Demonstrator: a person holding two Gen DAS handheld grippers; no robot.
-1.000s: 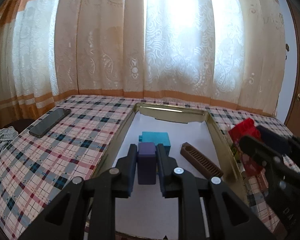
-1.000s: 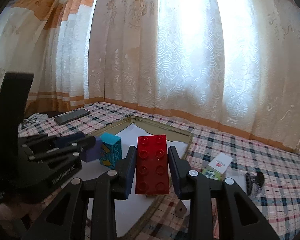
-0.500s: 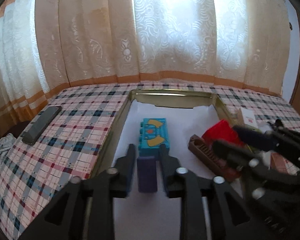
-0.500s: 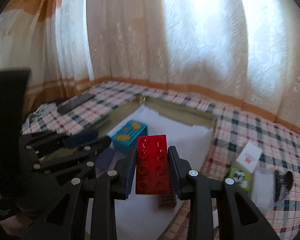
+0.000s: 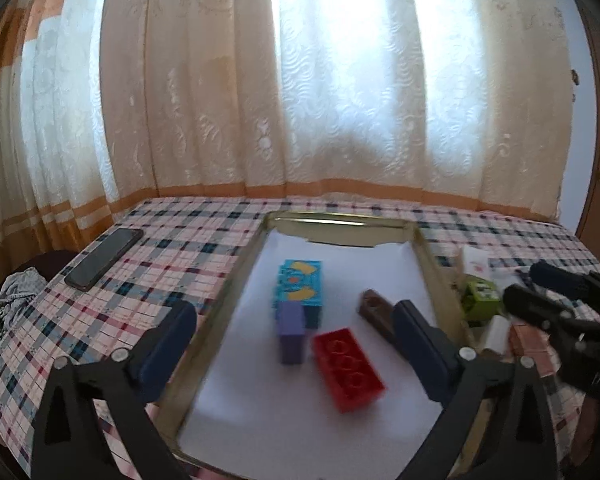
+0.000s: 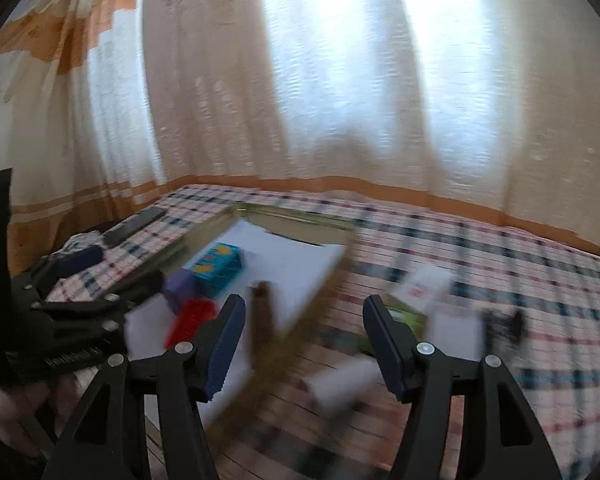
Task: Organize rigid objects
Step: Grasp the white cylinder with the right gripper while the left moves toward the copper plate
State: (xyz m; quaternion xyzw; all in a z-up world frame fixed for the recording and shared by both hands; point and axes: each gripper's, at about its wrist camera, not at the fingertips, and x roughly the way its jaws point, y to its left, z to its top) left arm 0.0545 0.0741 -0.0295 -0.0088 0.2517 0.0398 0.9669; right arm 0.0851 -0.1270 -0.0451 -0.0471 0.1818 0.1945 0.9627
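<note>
Purple block [image 5: 291,332], red brick [image 5: 348,370] lie between spread left hand-held gripper [image 5: 296,344] jaws.

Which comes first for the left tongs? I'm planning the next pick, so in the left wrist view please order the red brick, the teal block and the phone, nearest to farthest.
1. Red brick: in the tray, just ahead of the open left tongs.
2. Teal block: farther back, mid-tray.
3. Phone: outside the tray, far left on the checked cloth.

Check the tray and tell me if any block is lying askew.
In the tray, the red block lies at a slant, skewed against the purple block and the teal block, which run straight. The brown piece is also angled.
</note>
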